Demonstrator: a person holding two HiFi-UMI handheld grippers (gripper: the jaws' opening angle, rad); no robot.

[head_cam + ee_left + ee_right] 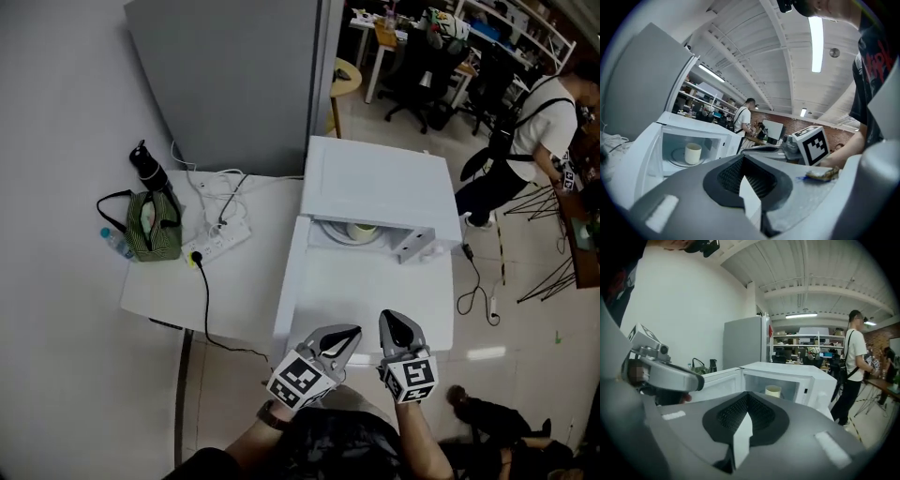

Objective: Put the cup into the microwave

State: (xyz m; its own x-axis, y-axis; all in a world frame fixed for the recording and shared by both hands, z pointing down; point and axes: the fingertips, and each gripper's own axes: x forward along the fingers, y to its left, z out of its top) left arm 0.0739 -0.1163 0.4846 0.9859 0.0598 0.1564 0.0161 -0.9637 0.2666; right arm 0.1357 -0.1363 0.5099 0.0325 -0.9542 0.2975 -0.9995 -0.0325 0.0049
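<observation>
Left gripper (745, 174): jaws together, pads meeting, nothing between them. Empty.

Right gripper (744, 423): jaws likewise closed on each other, nothing between them. Empty.

Head view: both grippers are low and close to the person's body, side by side and just apart, the tips pointing toward the microwave (375, 183). Each marker cube faces up at the camera.

Cup (773, 391): pale, upright, on the turntable inside the microwave chamber. It is straight ahead of the right gripper and ahead and to the left of the left gripper. It is well apart from both, and neither touches it.

Microwave door (712, 380): swung open, hinged on the left side of the opening. It stands ahead of the left gripper. The opening is unobstructed from both gripper views.

Left gripper view: the right gripper shows just to its right, with the marker cube forward.

Right gripper view: the left gripper shows at its left, its jaw pointing the same way.

Table (244, 281), ahead and left of the left gripper:
- white power strip (217, 246) with cables plugged in
- green striped bag (153, 225)
- black flask (150, 169) behind the bag
- small plastic bottle (114, 242) lying beside the bag

Beyond these stands a grey cabinet (234, 75), against the wall.

Far ahead and right of the right gripper, a person in a white shirt (853, 366) stands beyond the microwave, near desks and shelves.
</observation>
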